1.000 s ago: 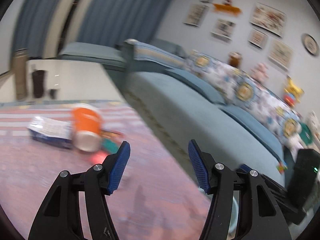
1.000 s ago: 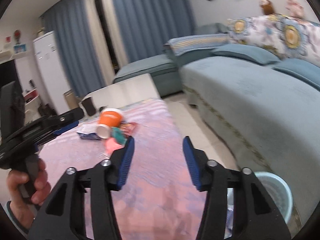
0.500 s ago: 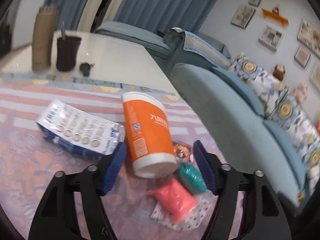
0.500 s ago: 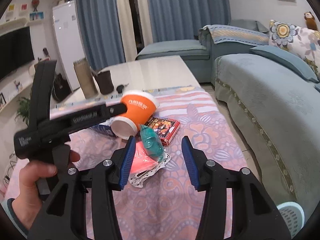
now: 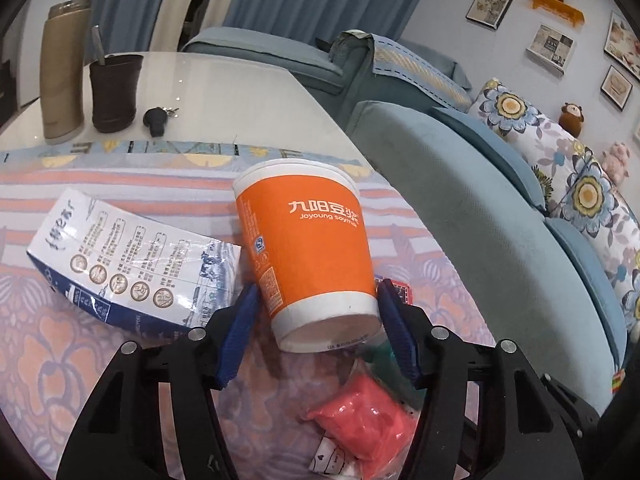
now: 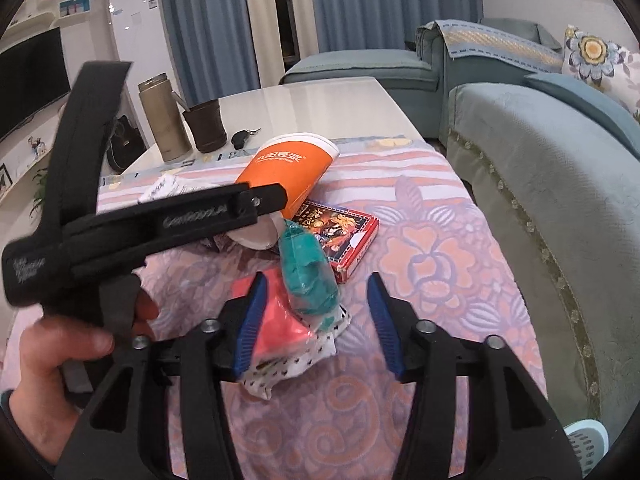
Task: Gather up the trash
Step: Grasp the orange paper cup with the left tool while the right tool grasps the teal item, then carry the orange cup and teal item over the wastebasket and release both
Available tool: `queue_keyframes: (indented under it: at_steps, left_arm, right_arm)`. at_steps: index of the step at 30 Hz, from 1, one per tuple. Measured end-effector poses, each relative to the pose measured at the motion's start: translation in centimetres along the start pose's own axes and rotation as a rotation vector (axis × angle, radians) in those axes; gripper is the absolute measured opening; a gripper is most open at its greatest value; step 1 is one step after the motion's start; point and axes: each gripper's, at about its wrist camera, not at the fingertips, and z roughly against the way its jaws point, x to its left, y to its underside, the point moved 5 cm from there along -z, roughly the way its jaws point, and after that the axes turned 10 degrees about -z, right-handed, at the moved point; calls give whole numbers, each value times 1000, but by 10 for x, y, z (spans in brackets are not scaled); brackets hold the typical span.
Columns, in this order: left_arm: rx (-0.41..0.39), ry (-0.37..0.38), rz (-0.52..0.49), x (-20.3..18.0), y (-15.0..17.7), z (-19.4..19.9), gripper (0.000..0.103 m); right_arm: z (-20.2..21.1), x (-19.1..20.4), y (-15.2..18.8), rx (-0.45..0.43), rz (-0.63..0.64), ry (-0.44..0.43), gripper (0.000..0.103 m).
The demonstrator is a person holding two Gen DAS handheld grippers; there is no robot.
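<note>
blue fingers (image 5: pixel 240 332) of the left gripper (image 5: pixel 318 334) flank the narrow bottom end of an orange paper cup (image 5: pixel 308 252) that lies on its side on the desk (image 5: pixel 224 88). they are closing; the right pad looks to be against the cup's base, the left one seems just off it, so a firm grip is not shown. beside the cup on its left lies a white and blue carton (image 5: pixel 132 264), also tipped over. below the cup sit a pink bag (image 5: pixel 364 416) and a bit of a green bag (image 5: pixel 380 352), on a spotted white wrapper (image 5: pixel 332 456).

the right gripper (image 6: pixel 316 320) has its fingers (image 6: pixel 250 320) opening, released, with nothing clamped. the pink bag (image 6: pixel 280 332) lies against the left pad, and the green bag (image 6: pixel 308 272) reaches in between the tips without touching the right pad. under them is the spotted wrapper (image 6: pixel 288 372). a red card box (image 6: pixel 340 236) lies just beyond the green bag, next to the orange cup (image 6: pixel 292 168). a hand (image 6: pixel 60 356) holds the left tool's black handle at the left of the right view.

all the trash rests on a pink flowered cloth (image 6: pixel 432 264) covering the near part of the desk. farther back on bare desk stand a tan flask (image 5: pixel 62 68), a dark cup (image 5: pixel 114 92) and a car key (image 5: pixel 156 120). a blue sofa (image 5: pixel 500 248) runs along the right.
</note>
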Motion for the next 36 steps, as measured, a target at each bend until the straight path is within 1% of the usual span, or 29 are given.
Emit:
queue_keyframes:
  at_steps: [2, 4, 5, 6, 7, 8, 12, 16, 20, 22, 25, 28, 31, 33, 35, 36]
  left_arm:
    - [-10, 28, 15, 1, 1, 3, 57]
    - [-27, 36, 12, -1, 2, 10, 57]
    - [-39, 42, 8, -1, 2, 15, 57]
    - [-46, 46, 8, -2, 2, 19, 57]
    - [-53, 49, 9, -3, 3, 25, 57]
    - [-58, 48, 8, -3, 4, 31, 57]
    - [-95, 50, 8, 0, 10, 63, 57]
    - [-129, 61, 26, 1, 28, 105, 57]
    - [-144, 65, 31, -5, 53, 140, 57]
    - [-126, 75, 31, -9, 69, 152, 57]
    - [-72, 72, 24, -10, 98, 166, 58]
    - [-5, 72, 17, -10, 125, 169, 58]
    - [22, 42, -4, -11, 147, 171, 58]
    - [47, 44, 6, -8, 159, 169, 58]
    - [78, 43, 22, -6, 165, 164, 57]
    - [87, 54, 31, -4, 165, 163, 57]
  right_arm:
    - [-8, -1, -3, 22, -8, 5, 52]
    - [-16, -2, -4, 44, -17, 3, 52]
    - [-20, -2, -4, 57, -17, 6, 45]
    - [-23, -1, -4, 70, -15, 15, 25]
    - [-28, 1, -2, 97, -10, 9, 25]
    - [-27, 2, 0, 91, -4, 13, 25]
    - [-11, 4, 0, 31, 2, 18, 24]
    - [22, 3, 4, -16, -29, -16, 24]
    - [70, 4, 16, -80, -18, -17, 24]
    - [92, 3, 26, -96, -10, -14, 24]
    - [114, -2, 43, -82, -8, -28, 24]
    - [122, -8, 63, -55, -5, -19, 24]
    - [123, -17, 84, -16, -15, -6, 24]
    - [128, -23, 100, 7, -26, -8, 24]
    - [132, -26, 109, 16, -32, -13, 24]
    - [134, -28, 113, 16, -34, -13, 24]
